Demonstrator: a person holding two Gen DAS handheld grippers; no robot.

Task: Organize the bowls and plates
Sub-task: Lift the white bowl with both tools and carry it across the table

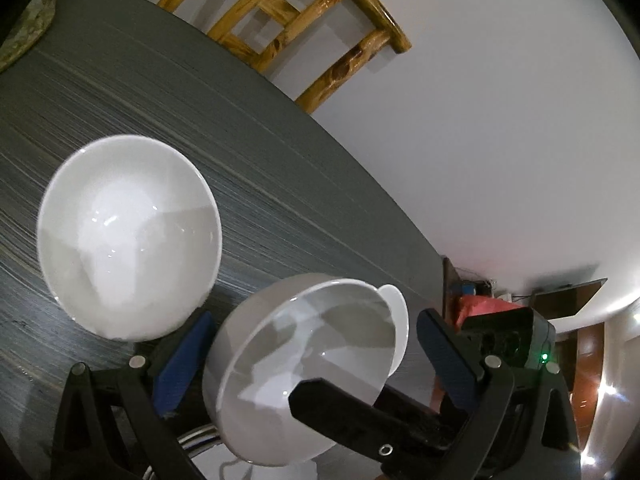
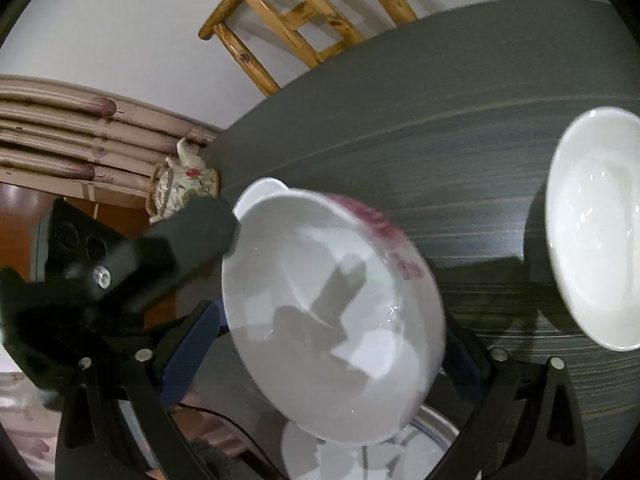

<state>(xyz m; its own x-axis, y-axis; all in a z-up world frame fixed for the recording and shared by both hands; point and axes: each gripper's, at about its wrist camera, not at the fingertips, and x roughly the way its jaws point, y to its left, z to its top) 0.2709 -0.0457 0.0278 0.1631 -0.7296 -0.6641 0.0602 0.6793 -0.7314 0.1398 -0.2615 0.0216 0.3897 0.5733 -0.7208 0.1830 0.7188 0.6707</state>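
Tilted floral bowl [image 2: 332, 320], lower centre, between wide-spread left tongs [image 1: 314, 320] and right tongs [image 2: 328, 320], pad contact unclear: may slip onto tabletop [image 1: 200, 120].

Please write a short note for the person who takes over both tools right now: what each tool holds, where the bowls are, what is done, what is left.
Right tool: wide, pads against the flowered bowl, seemingly gripping it.
Left tool: straddles the same bowl at its ear; grip cannot be told.
The flowered bowl is tilted, with a white dish below it. The plain white bowl sits alone on the grey table.
Done: flowered bowl taken up.
Left: probably set it down, then stack the plain white bowl.
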